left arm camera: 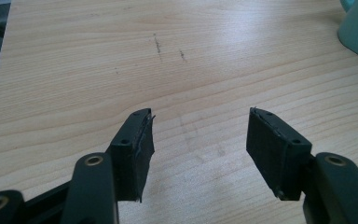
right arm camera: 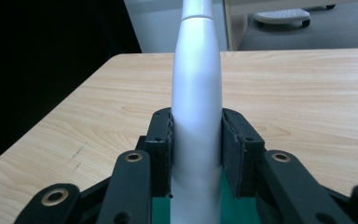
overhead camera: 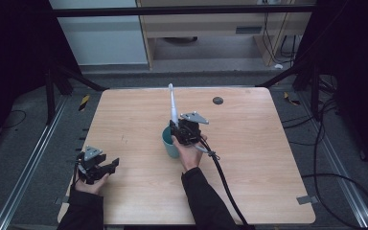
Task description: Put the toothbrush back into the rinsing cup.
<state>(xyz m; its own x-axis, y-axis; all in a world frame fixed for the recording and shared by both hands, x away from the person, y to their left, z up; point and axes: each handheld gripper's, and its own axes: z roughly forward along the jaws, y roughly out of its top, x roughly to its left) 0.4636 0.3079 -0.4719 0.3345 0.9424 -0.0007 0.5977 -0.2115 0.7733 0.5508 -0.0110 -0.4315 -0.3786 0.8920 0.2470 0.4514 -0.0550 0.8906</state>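
Here the slim white plastic toothbrush-like handle (right arm camera: 197, 116) stands nearly upright over the teal cup (overhead camera: 169, 142) mid-table, clamped by the right gripper (overhead camera: 182, 130), forearm angled inward. The left gripper (left arm camera: 199, 154) rests low near the table's left edge, jaws wide, holding nothing.

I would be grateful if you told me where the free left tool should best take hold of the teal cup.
Probably by the cup's outer wall below the rim, coming in level from its left, where the open left tool lies. The wall is round and upright; the right tool and its white toothbrush sit over the mouth.
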